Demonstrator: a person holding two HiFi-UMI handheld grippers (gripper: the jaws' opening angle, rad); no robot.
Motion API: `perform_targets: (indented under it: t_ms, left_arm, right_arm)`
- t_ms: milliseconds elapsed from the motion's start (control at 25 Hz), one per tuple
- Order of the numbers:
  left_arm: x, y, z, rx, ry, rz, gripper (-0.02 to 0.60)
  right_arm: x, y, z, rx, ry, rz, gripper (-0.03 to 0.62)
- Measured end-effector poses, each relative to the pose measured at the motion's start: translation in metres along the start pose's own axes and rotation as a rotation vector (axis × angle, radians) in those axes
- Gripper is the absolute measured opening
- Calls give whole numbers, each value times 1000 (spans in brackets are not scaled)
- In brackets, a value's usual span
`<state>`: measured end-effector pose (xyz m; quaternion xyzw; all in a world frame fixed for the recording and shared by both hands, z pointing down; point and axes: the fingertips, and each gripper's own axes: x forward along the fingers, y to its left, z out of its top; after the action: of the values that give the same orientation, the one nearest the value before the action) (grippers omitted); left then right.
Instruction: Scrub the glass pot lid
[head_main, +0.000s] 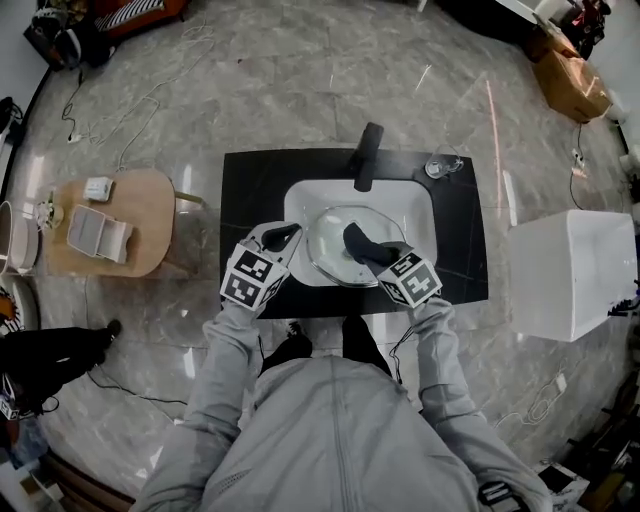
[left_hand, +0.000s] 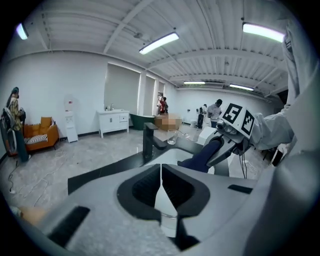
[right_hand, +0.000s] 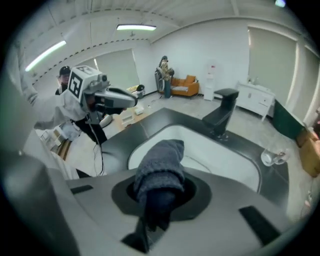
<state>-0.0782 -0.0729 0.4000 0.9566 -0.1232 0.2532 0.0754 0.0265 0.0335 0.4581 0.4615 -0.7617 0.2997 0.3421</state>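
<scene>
— While the glass lid (head_main: 330, 232) lies in the sink (head_main: 300, 205), who holds it?
— The left claw (head_main: 284, 238) pinches its rim tight. The right claw (head_main: 372, 256) squeezes a blue cloth (head_main: 357, 240) on top.

A black countertop (head_main: 255, 200) is standing on the marble floor (head_main: 300, 90), carrying a white sink basin (head_main: 410, 205), a black faucet (head_main: 367, 155) at the basin's back edge and a clear drinking glass (head_main: 437, 168) beside the faucet. The glass pot lid (head_main: 326, 240) is lying in the basin.
</scene>
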Motion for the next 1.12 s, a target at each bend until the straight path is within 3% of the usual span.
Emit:
perform_targets:
  t_ms: [400, 600, 840, 1120]
  left_arm:
    - [-25, -1, 78, 176, -178, -12, 29]
    - [-49, -1, 122, 257, -301, 48, 29]
    - [-71, -19, 164, 343, -377, 42, 29]
    - [-94, -43, 205, 423, -437, -3, 29]
  right_arm:
    - [-104, -23, 71, 118, -367, -335, 67]
    - [-163, -14, 101, 101, -531, -488, 67]
    - [-220, -1, 114, 57, -609, -607, 67]
    - [-264, 12, 127, 38, -660, -683, 67]
